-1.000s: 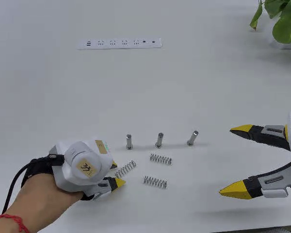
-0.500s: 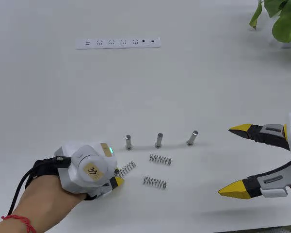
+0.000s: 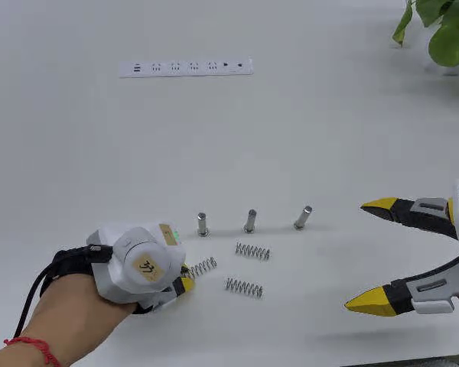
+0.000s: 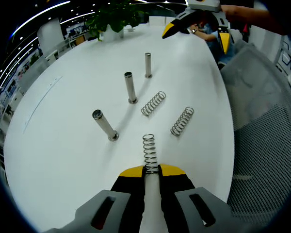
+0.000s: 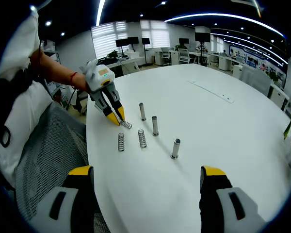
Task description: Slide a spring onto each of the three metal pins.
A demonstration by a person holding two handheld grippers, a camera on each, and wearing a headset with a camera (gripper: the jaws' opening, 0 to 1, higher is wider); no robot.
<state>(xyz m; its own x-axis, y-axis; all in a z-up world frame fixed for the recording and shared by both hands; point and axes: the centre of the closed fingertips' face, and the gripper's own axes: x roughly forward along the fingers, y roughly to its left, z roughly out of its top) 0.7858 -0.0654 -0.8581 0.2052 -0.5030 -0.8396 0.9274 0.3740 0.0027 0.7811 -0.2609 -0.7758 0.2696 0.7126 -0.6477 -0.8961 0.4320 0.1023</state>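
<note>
The head view looks down from the near edge of the table (image 3: pixel 306 130). The left gripper view sits low beside the pins (image 4: pixel 130 87); the right gripper view faces them from farther off.

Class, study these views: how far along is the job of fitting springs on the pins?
Done: nothing yet; the three upright metal pins stand bare. In hand: the left gripper is shut on one end of a coiled steel spring. Remaining: that spring and the two loose springs on the white table need sliding onto pins; the right gripper hangs open.
</note>
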